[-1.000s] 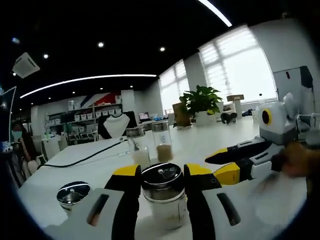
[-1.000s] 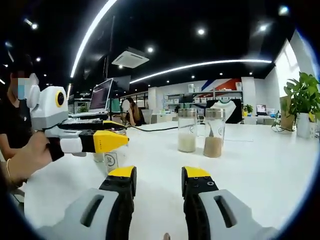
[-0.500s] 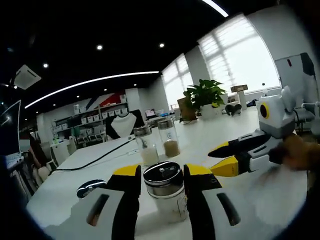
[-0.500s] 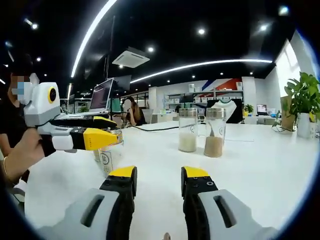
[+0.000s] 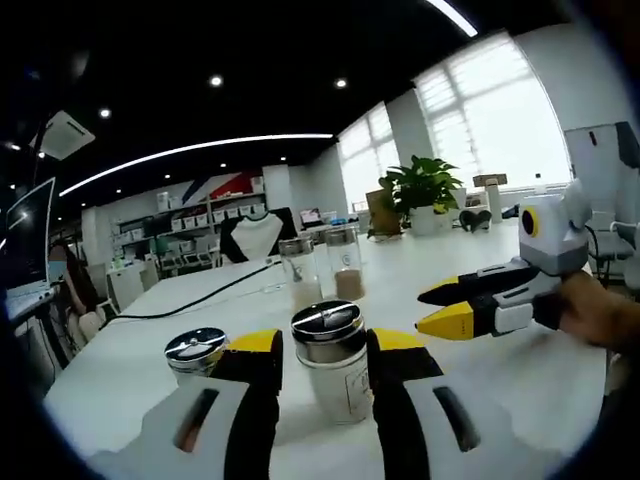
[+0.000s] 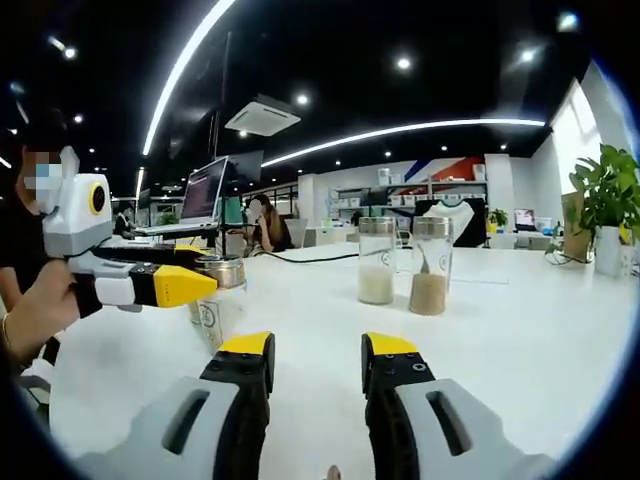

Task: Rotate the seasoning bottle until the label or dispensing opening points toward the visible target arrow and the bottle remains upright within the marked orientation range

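Observation:
The seasoning bottle (image 5: 335, 388), clear glass with a shiny metal lid, stands upright on the white table (image 5: 500, 385). It sits between the yellow tips of my left gripper (image 5: 325, 345), whose jaws stand apart at about the bottle's width. In the right gripper view the same bottle (image 6: 215, 312) stands just past the tip of the left gripper (image 6: 205, 284), which a hand (image 6: 35, 315) holds. My right gripper (image 6: 315, 350) is open over bare table, with nothing between its jaws. In the left gripper view it (image 5: 428, 308) hovers to the bottle's right.
A second metal-lidded shaker (image 5: 195, 350) stands left of the bottle, partly behind my left jaw. Two tall glass jars (image 6: 375, 262) (image 6: 428, 268) of powder stand further back. A black cable (image 5: 190, 305) crosses the table. A potted plant (image 6: 605, 190) and a laptop (image 6: 200, 190) sit at the edges.
My left gripper has drawn back from the bottle, which now looks smaller between the jaws and stands uncovered in the right gripper view. The bottle stays put. My right gripper holds still.

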The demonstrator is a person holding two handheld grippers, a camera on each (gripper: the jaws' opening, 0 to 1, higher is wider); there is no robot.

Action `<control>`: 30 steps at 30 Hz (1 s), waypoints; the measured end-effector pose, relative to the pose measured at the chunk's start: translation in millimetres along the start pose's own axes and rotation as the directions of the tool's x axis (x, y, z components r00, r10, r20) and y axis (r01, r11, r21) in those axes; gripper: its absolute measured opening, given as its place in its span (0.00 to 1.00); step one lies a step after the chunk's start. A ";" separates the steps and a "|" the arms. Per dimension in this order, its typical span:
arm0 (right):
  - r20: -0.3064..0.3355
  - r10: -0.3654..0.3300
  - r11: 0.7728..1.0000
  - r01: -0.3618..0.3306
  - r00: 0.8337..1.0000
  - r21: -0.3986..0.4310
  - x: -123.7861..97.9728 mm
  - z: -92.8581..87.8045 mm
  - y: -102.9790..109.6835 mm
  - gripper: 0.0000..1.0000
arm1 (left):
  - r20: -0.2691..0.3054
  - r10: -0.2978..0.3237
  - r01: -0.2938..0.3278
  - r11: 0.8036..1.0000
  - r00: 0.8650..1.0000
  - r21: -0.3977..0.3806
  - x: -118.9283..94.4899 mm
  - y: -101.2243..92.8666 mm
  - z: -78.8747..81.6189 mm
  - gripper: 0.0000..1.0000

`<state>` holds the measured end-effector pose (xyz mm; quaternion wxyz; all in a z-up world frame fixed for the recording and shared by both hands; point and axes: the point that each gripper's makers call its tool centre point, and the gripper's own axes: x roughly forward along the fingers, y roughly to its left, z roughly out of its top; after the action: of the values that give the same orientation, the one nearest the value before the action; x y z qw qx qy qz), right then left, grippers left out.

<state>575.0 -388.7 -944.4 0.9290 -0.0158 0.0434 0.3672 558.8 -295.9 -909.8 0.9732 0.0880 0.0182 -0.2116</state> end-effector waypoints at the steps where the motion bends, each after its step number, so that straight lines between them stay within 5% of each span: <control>1: -0.001 0.000 1.000 0.000 1.000 0.000 0.1 -0.2 0.1 0.32 | -0.005 -0.001 0.001 1.000 1.000 0.001 -1.1 0.8 -0.8 0.35; 13: -0.008 0.001 1.000 -0.001 1.000 -0.006 1.0 -1.4 -0.9 0.32 | -0.052 0.035 -0.034 0.999 0.998 0.015 -0.9 -11.8 -12.7 0.37; 30: -0.003 -0.004 1.000 0.004 1.000 0.009 0.3 -1.1 -3.7 0.32 | -0.069 0.079 -0.082 0.996 0.994 -0.038 20.7 -0.5 -11.5 0.35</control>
<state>577.7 -391.3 -945.5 0.9297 -0.0124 0.0465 0.3652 577.5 -302.7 -922.7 0.9814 0.0759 0.0519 -0.1687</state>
